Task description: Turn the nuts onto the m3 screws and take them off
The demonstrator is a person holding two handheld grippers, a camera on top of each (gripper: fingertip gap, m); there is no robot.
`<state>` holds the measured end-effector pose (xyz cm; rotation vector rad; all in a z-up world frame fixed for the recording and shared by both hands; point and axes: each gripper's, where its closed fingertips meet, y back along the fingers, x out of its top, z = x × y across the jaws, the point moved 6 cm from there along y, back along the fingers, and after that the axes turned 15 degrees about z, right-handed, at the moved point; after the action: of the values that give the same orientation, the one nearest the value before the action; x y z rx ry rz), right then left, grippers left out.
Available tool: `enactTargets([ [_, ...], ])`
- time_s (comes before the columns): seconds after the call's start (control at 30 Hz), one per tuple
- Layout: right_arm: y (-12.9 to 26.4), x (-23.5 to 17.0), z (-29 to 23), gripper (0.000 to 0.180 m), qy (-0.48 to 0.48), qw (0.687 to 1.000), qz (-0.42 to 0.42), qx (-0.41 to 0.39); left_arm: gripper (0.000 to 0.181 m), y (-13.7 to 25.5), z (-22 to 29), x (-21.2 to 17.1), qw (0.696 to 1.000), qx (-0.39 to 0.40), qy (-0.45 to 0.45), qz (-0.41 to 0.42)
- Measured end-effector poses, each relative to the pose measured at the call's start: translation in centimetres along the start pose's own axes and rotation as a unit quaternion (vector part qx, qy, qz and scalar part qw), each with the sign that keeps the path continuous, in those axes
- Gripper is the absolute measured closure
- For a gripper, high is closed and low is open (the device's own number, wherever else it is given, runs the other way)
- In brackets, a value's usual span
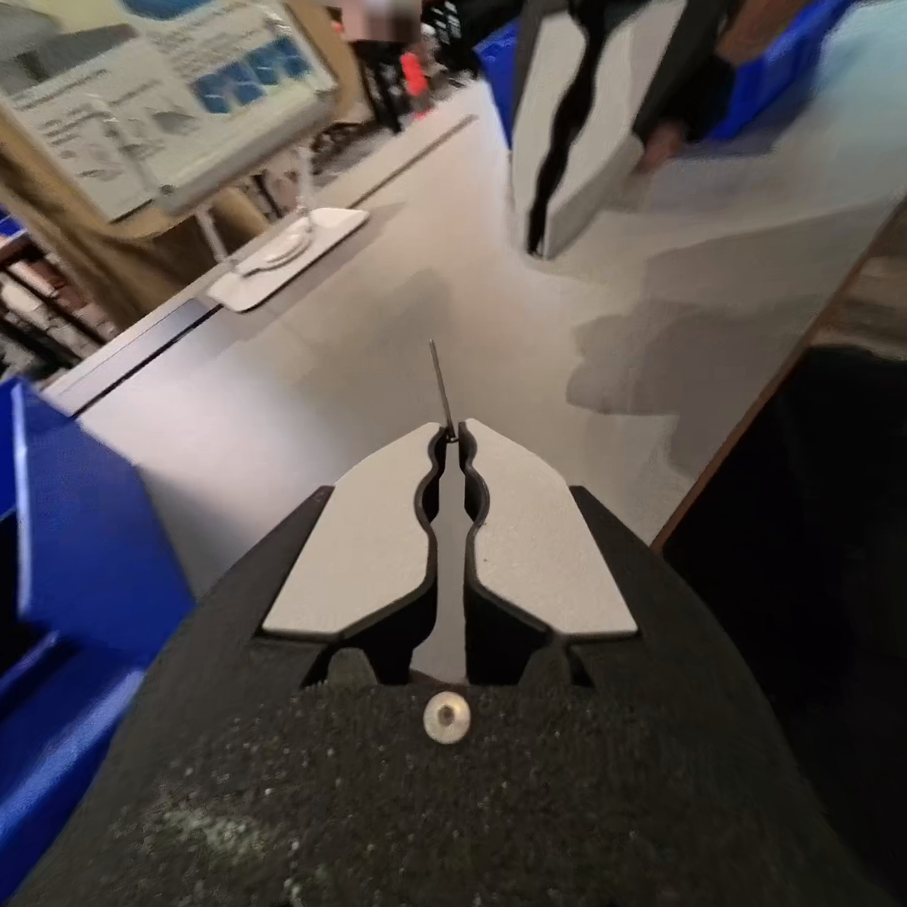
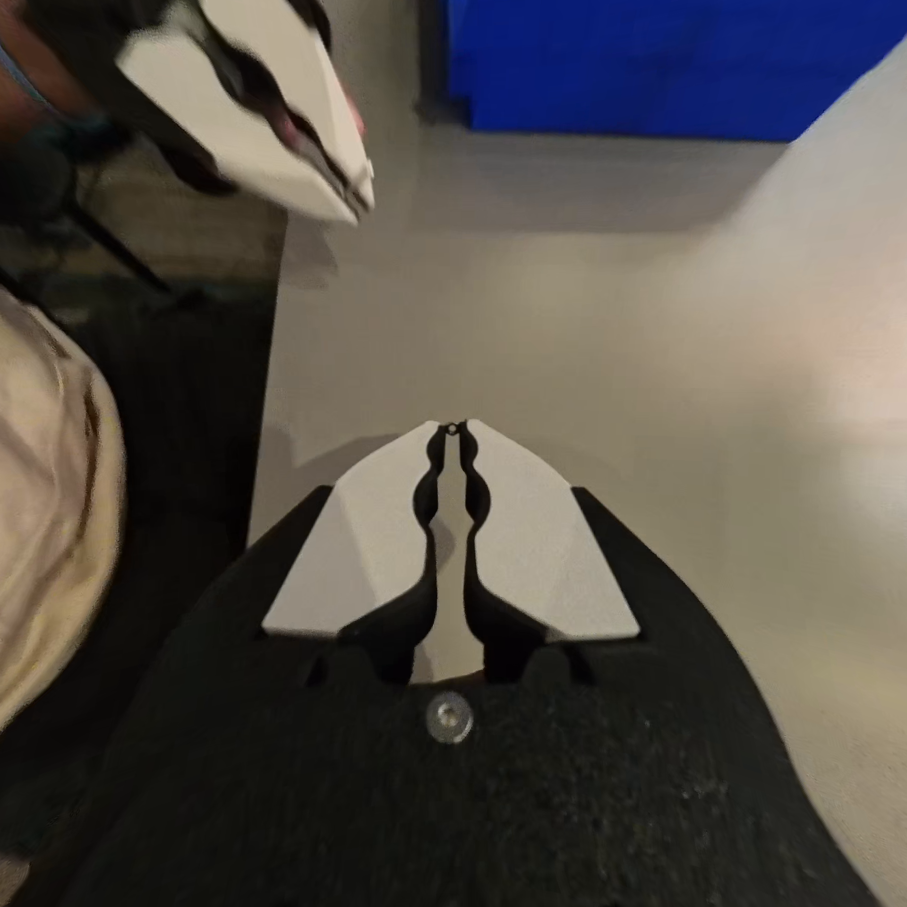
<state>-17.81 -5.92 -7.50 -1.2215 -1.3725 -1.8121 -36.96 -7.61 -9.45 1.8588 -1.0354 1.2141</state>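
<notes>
My left gripper [image 1: 452,432] has its jaws nearly closed, pinching the head end of a thin m3 screw [image 1: 440,387] at the very tips; the shaft sticks out forward past the tips, bare along the length I can see, with no nut on it. My right gripper [image 2: 454,428] is likewise almost closed, and at its tips sits a tiny dark ring that I take to be the nut [image 2: 452,429], gripped by its sides.

Both pieces hang in the air above the pale counter [image 1: 491,314], and the two grippers are well apart: in the left wrist view the right one shows far off at the upper right, blurred; in the right wrist view the left one shows at the upper left, also blurred.

So I judge the task is at its start for this pair: screw picked up, nut picked up, nothing threaded yet. Left to do is bringing the nut to the screw's free end, lining up the hole, turning it on, then turning it off again. I see no other screws or nuts on the counter.
</notes>
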Motion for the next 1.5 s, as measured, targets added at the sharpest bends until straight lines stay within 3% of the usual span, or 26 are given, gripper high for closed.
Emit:
enactTargets([
  [0.03,0.7,0.0,-0.3,0.174,-0.010,1.000,0.025,-0.011,0.176,-0.9,0.2,0.0,0.999,-0.033,-0.011,-0.013],
  [0.17,2.5,0.3,-1.0,0.174,-0.029,0.996,0.086,-0.025,0.177,-4.6,0.3,0.3,0.988,-0.151,-0.005,-0.019],
  [0.3,3.4,1.4,-1.4,0.174,-0.011,0.996,0.089,-0.010,0.177,-7.0,1.0,1.3,0.960,-0.275,0.049,0.006],
  [0.47,3.8,2.2,-1.6,0.174,-0.004,0.995,0.093,0.025,0.177,-8.3,1.3,2.6,0.934,-0.352,0.069,0.009],
  [0.83,3.0,2.0,-2.0,0.174,0.007,0.996,0.084,0.040,0.177,-8.4,1.2,4.2,0.925,-0.379,0.018,-0.018],
  [1.5,3.5,2.3,-2.1,0.174,-0.010,0.992,0.113,0.050,0.177,-7.8,1.1,4.4,0.923,-0.383,0.021,-0.001],
])
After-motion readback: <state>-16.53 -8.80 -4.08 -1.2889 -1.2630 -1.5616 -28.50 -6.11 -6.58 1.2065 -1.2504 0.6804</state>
